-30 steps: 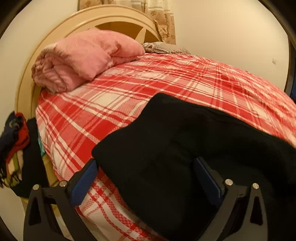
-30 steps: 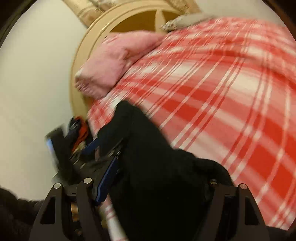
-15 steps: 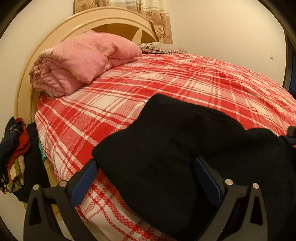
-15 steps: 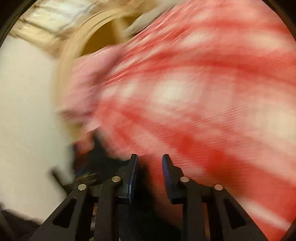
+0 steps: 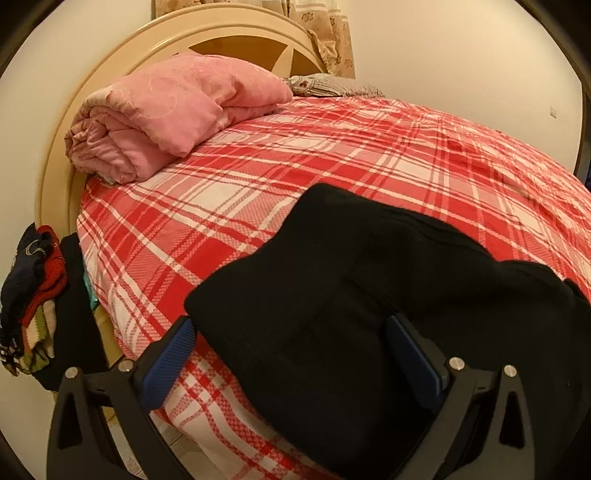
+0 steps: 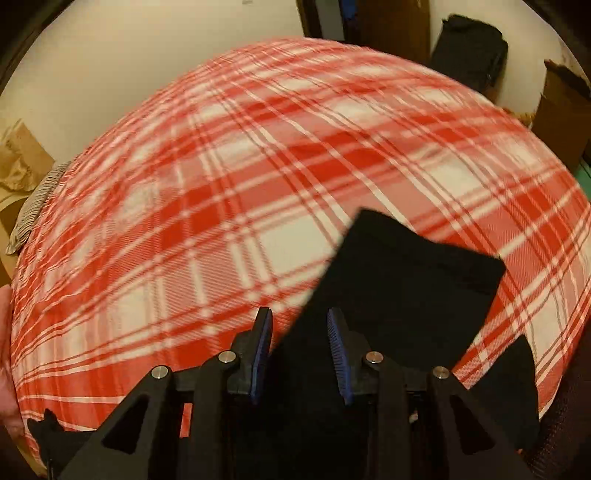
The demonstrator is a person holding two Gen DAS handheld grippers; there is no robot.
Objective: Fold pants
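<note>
**Q:** On the bed, where are the pants and what are the 2 grippers doing?

**A:** On a red and white plaid bedspread (image 5: 332,155) lie black pants (image 5: 332,295), bunched near the edge closest to the cameras. The left gripper (image 5: 291,350) has its 2 blue-padded fingers (image 5: 168,354) spread wide, with a thick fold of the black fabric lying between and over them; nothing is pinched. In the right wrist view, the right gripper (image 6: 300,350) has its fingers partly apart, a narrow gap between the blue pads (image 6: 338,354). Dark cloth of the pants (image 6: 413,295) fills that gap, but the picture is motion-blurred, so I cannot tell whether the pads are actually squeezing it. A flat squared end of the pants reaches out past the right gripper onto the plaid.

**Q:** What else is around, and does anything stand in the way?

**A:** At the head of the bed, a rolled pink quilt (image 5: 166,114) rests against a rounded cream headboard (image 5: 110,66), well apart from the pants. Beside the quilt lies a grey patterned pillow (image 5: 325,85), with a beige curtain (image 5: 332,33) hanging behind it. Off the left edge of the bed, a heap of dark, red and striped clothes (image 5: 33,295) sits lower than the mattress. In the right wrist view, a dark bag (image 6: 469,51) and a cardboard box (image 6: 561,110) stand beyond the far side of the bed. The plaid between the pants and the quilt carries nothing else.
</note>
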